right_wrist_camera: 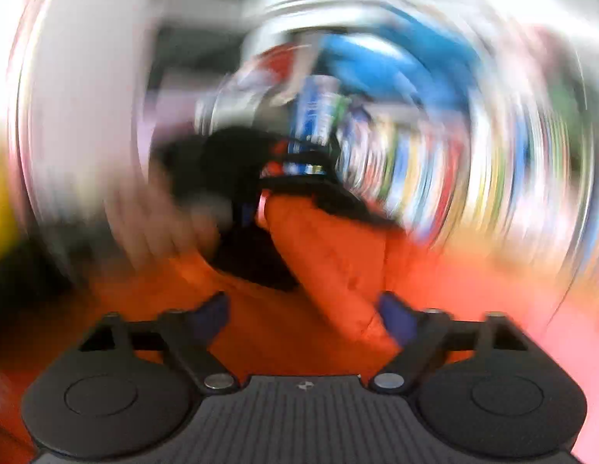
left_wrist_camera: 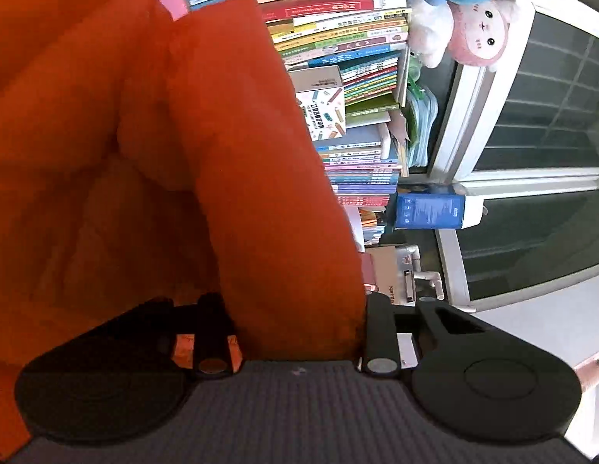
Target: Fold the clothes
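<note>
left wrist view: the left gripper (left_wrist_camera: 299,309) has its jaws pinched on a thick fold of the orange garment (left_wrist_camera: 164,154), which fills the frame from 12 round to 9 o'clock and runs down between the fingers at 6. stacked books (left_wrist_camera: 338,58) and plush toys (left_wrist_camera: 473,19) sit from 12 to 2, a window frame (left_wrist_camera: 473,116) at 3.

right wrist view: heavily smeared. the right gripper (right_wrist_camera: 303,317) has its jaws spread wide, the garment's fold (right_wrist_camera: 330,263) lying between them with no visible squeeze. the other gripper (right_wrist_camera: 237,178) shows dark at centre.

risk: with only one grip holding, the cloth could sag or twist and spoil the fold; the thick bunch may also slip from the pinch.
</note>
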Tool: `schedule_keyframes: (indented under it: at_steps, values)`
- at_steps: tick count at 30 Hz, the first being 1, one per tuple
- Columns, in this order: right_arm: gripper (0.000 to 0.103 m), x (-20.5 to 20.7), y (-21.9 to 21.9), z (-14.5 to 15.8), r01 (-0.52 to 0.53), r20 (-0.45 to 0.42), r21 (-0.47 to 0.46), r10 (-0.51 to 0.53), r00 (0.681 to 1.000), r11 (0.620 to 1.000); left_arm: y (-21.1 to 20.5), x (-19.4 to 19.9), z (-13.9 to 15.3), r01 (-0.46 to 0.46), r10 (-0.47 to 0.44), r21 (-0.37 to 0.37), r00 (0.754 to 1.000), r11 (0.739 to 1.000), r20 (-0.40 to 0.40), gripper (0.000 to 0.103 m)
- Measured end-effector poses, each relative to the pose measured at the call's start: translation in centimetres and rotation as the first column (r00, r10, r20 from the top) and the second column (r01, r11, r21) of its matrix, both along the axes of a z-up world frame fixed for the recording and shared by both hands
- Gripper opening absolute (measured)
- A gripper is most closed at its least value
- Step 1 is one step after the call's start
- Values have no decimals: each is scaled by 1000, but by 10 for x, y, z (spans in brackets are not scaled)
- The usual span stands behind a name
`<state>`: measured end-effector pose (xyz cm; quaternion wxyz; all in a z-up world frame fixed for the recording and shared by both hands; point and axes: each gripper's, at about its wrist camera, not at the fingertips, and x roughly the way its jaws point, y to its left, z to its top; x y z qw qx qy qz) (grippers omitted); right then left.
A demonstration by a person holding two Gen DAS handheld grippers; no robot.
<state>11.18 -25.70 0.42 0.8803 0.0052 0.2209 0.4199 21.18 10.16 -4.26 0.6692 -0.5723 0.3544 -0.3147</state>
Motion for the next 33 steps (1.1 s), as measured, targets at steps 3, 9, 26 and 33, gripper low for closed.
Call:
schedule_keyframes:
  at_steps: [3, 9, 26, 33]
  values:
    - [102, 27, -57, -4, 96, -369, 403, 65, 927, 910, 4, 1, 2, 2, -2, -74, 1000, 997, -1, 32]
    - [103, 70, -91, -42, 363, -616, 622, 147, 774, 694, 3, 3, 15, -3, 5, -93, 1000, 996, 27, 32]
    - [26, 114, -55, 5, 446, -373, 360, -312, 874, 820, 16, 8, -2, -57, 57, -9, 998, 998, 8, 39]
    - [26, 117, -61, -27, 423, -529, 367, -188, 828, 828, 40, 36, -15, -162, 160, -6, 981, 987, -106, 68]
